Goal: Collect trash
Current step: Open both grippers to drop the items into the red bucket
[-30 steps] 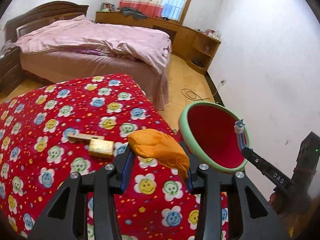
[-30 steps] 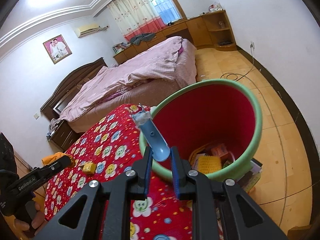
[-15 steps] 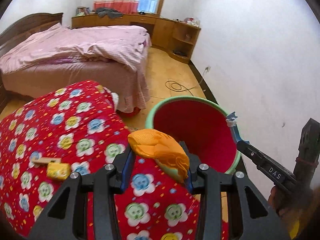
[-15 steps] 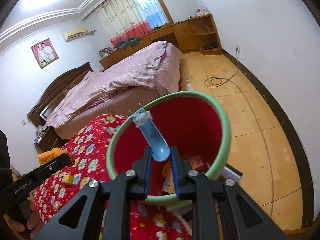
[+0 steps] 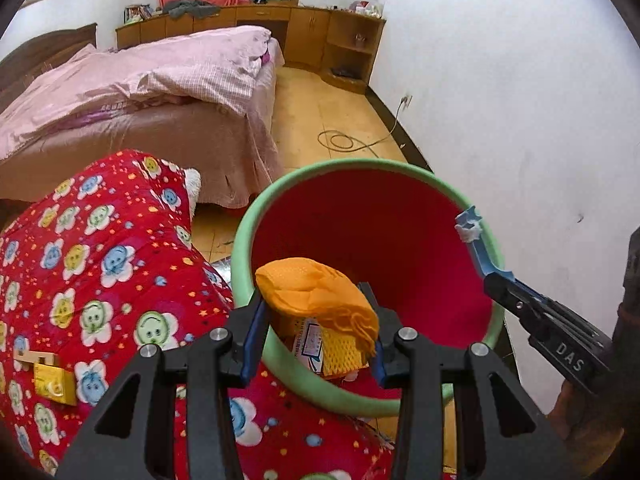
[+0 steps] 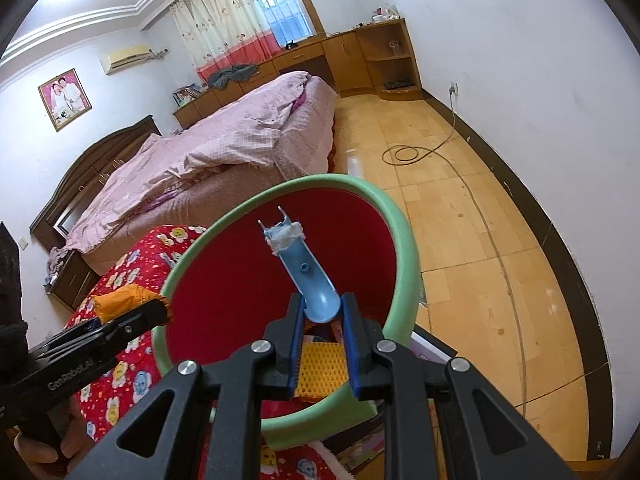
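My left gripper point(image 5: 316, 320) is shut on an orange crumpled wrapper point(image 5: 316, 292) and holds it over the near rim of a red bin with a green rim point(image 5: 348, 172). My right gripper point(image 6: 320, 320) is shut on a blue plastic piece point(image 6: 308, 276) and holds it above the bin's mouth point(image 6: 372, 200). The bin holds a yellow mesh packet point(image 6: 318, 368) and other wrappers. In the left wrist view the right gripper point(image 5: 496, 280) sits at the bin's right rim. In the right wrist view the left gripper point(image 6: 160, 312) sits at the bin's left rim.
A red flowered quilt point(image 5: 100, 248) lies left of the bin, with a yellow packet point(image 5: 54, 382) and a wooden piece point(image 5: 34, 356) on it. A pink bed point(image 5: 140, 80) is behind. A white wall point(image 5: 500, 100) stands on the right. A cable point(image 6: 412, 152) lies on the wooden floor.
Both grippers moved right, off the quilt, toward the bin. The wrapper now hangs over the bin's rim and the blue piece is over its mouth. Both grips stayed shut.
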A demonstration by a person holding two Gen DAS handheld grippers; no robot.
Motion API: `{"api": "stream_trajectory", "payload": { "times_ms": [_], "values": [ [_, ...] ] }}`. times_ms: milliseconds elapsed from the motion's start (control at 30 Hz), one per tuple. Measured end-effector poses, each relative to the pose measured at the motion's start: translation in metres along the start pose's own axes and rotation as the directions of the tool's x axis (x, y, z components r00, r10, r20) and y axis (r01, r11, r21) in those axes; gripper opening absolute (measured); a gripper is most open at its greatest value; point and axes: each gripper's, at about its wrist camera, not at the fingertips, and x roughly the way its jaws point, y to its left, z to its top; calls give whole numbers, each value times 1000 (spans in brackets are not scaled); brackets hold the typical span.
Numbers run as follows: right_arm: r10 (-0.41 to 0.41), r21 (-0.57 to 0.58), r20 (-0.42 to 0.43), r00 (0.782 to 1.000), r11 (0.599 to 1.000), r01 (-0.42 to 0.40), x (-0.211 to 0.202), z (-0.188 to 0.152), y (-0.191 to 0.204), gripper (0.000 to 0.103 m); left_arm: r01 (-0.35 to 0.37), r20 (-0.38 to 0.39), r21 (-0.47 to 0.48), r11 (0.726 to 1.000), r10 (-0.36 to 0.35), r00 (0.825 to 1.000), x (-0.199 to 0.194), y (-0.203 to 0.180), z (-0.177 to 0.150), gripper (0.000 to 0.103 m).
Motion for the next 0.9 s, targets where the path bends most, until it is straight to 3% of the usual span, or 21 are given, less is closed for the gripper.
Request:
{"api": "stream_trajectory", "payload": {
  "times_ms": [367,900],
  "values": [
    [-15,19,-31,999,1000,16,15,-5,-8,21,-15,-24,31,999,16,1000,16,-8,-7,44],
    [-11,38,-31,999,999,12,15,-5,-11,22,14,-30,29,999,-13,999,8,-12,-9,53]
  ]
}}
